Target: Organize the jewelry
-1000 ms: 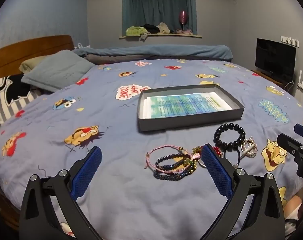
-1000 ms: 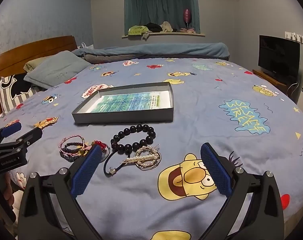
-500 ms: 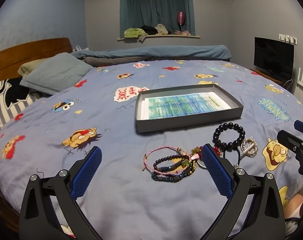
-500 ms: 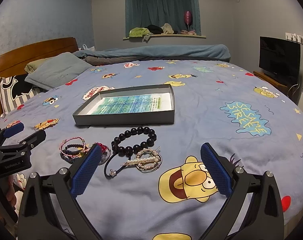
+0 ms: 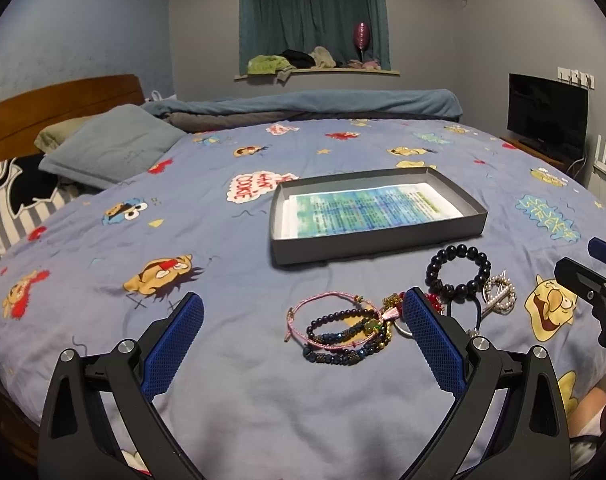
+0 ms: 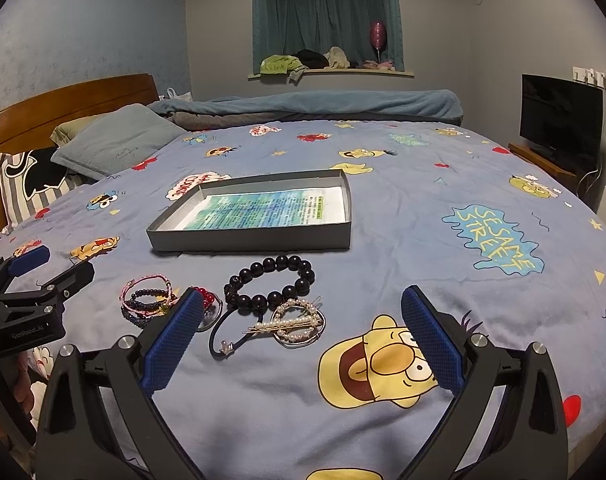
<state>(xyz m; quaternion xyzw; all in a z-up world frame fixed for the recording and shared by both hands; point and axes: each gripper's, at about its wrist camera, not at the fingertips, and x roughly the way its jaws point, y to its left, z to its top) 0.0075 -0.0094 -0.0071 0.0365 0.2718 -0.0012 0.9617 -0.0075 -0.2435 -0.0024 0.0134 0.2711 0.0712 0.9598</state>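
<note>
Jewelry lies in a cluster on the blue cartoon bedsheet. A pile of pink cord and dark beaded bracelets [image 5: 339,330] [image 6: 147,300] sits just ahead of my open, empty left gripper [image 5: 303,336]. A black bead bracelet [image 5: 459,274] [image 6: 271,284], a pearl hair clip [image 5: 499,298] [image 6: 297,322] and a black hair tie [image 6: 223,334] lie further right, ahead of my open, empty right gripper [image 6: 303,334]. A shallow grey box [image 5: 377,248] [image 6: 251,238] lined with printed paper stands behind the jewelry.
Pillows [image 5: 111,148] and a wooden headboard [image 5: 43,108] are at the left. A rolled blue blanket [image 5: 323,106] lies along the far side. A TV [image 5: 547,112] stands at the right. The bed's near edge is just below both grippers.
Both grippers have drawn back and risen slightly, so the jewelry and box sit a little lower and farther in view. Nothing was taken hold of.
</note>
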